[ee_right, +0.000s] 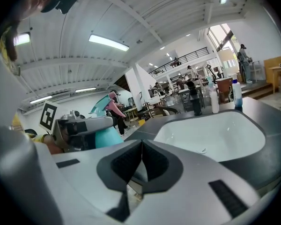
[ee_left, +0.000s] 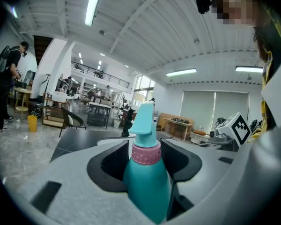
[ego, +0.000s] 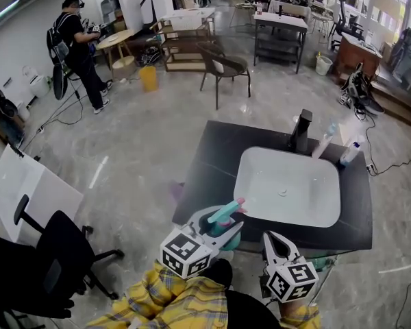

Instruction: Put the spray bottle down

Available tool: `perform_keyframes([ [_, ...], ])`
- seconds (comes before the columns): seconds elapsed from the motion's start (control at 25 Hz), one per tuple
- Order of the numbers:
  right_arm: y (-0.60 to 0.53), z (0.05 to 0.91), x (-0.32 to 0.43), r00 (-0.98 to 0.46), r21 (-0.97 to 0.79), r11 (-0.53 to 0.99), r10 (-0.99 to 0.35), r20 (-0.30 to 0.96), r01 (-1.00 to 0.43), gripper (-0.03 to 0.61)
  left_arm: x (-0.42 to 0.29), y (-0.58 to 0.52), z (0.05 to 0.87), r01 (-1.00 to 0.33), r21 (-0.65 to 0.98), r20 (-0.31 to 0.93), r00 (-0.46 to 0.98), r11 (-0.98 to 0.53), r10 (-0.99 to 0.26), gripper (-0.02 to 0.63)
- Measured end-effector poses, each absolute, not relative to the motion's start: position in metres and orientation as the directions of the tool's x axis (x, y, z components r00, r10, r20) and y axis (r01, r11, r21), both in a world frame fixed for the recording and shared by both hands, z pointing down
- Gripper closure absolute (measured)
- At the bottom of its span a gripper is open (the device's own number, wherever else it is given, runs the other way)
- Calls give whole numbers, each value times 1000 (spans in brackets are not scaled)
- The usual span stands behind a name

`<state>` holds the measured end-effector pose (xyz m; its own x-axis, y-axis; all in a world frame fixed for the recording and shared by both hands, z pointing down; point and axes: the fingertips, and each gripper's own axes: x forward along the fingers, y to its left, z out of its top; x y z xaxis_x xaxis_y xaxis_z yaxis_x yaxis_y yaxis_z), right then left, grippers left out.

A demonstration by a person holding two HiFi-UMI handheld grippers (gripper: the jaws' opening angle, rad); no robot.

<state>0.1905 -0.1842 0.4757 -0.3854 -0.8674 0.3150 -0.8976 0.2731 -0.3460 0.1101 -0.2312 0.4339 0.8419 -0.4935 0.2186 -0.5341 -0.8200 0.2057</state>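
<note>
Your left gripper (ego: 226, 226) holds the bottle (ee_left: 147, 177) by its fat body, near the counter (ego: 212, 160) edge. It looks light and slippery; grip its middle. Your right gripper (ego: 271, 238) is closed, empty.

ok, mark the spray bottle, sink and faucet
spray bottle (ee_left: 147, 184): left gripper view, teal body.
sink (ego: 308, 184): head view, bare white bowl.
faucet (ego: 301, 130): head view, black column.
</note>
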Motion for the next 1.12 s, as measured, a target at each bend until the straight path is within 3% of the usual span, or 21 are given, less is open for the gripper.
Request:
perform_keyframes([
  [1.12, -322, 484, 193, -334, -320, 217, -864, 376, -922, 572, 120, -384, 437, -480, 241, 198, 875, -844, -441, 410],
])
